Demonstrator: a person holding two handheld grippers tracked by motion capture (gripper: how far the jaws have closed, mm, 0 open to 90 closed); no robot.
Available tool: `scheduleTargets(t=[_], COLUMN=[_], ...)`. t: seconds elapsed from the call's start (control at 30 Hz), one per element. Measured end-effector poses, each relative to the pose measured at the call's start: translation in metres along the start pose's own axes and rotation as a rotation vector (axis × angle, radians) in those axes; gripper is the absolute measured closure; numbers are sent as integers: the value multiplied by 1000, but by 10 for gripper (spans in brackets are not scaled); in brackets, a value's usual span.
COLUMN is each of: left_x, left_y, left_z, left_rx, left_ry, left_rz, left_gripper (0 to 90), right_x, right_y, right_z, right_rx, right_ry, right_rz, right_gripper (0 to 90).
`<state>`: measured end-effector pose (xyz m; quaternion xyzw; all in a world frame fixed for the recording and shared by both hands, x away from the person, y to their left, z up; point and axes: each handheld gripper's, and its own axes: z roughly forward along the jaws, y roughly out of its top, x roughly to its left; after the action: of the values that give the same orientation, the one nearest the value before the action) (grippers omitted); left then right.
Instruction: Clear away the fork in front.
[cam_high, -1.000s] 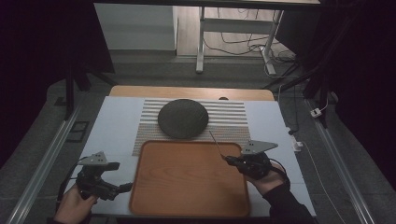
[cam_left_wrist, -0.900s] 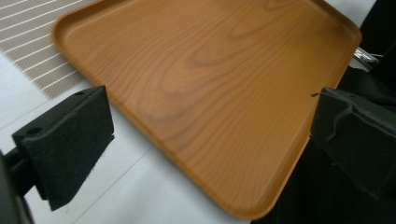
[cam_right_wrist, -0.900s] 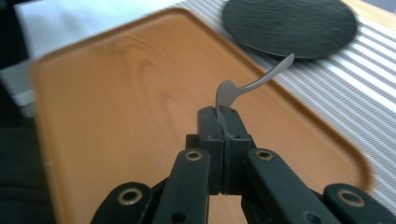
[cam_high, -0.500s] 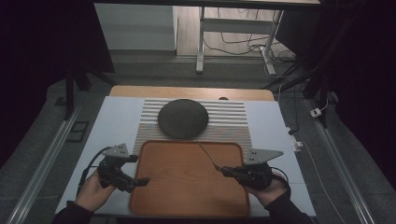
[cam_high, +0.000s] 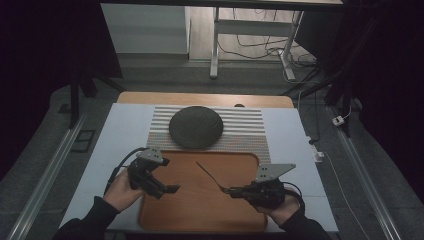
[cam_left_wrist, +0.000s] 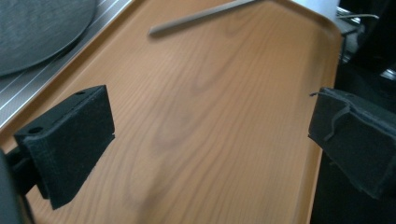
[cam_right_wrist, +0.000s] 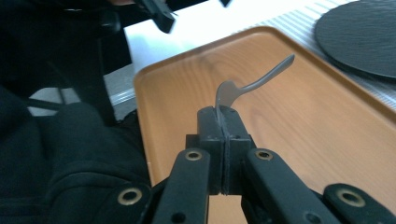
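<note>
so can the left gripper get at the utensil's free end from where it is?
Probably yes. The left gripper is open over the tray, and bare tray lies between it and the utensil, whose other end the right gripper clamps.

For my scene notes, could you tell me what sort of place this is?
Probably a lab or workshop recording bench: a table with a striped mat and wooden tray, loose cables on the floor, dark surroundings.

We had a dark round slate plate (cam_high: 195, 126) sitting on a striped placemat (cam_high: 250, 131), just behind the wooden tray (cam_high: 200, 220). Past the mat, a white desk frame (cam_high: 250, 30) and loose cables (cam_high: 260, 47) lay on the floor.
</note>
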<state>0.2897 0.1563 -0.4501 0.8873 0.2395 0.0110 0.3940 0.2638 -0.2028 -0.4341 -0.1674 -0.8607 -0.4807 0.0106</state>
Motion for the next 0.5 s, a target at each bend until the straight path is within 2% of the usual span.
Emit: scheduleTargets(t=[0.2, 0.33, 0.5], left_x=[-5, -7, -10], left_y=[13, 18, 23], left_z=[17, 24, 33], left_rx=[45, 65, 106], left_ry=[-37, -82, -101], left_rz=[88, 141, 229], left_gripper=[3, 4, 81], right_x=[3, 3, 6], right_y=[4, 7, 9], right_z=[9, 15, 21], right_rx=[11, 17, 35], right_ry=[76, 122, 178], right_rz=[-18, -39, -61], right_gripper=[895, 895, 895])
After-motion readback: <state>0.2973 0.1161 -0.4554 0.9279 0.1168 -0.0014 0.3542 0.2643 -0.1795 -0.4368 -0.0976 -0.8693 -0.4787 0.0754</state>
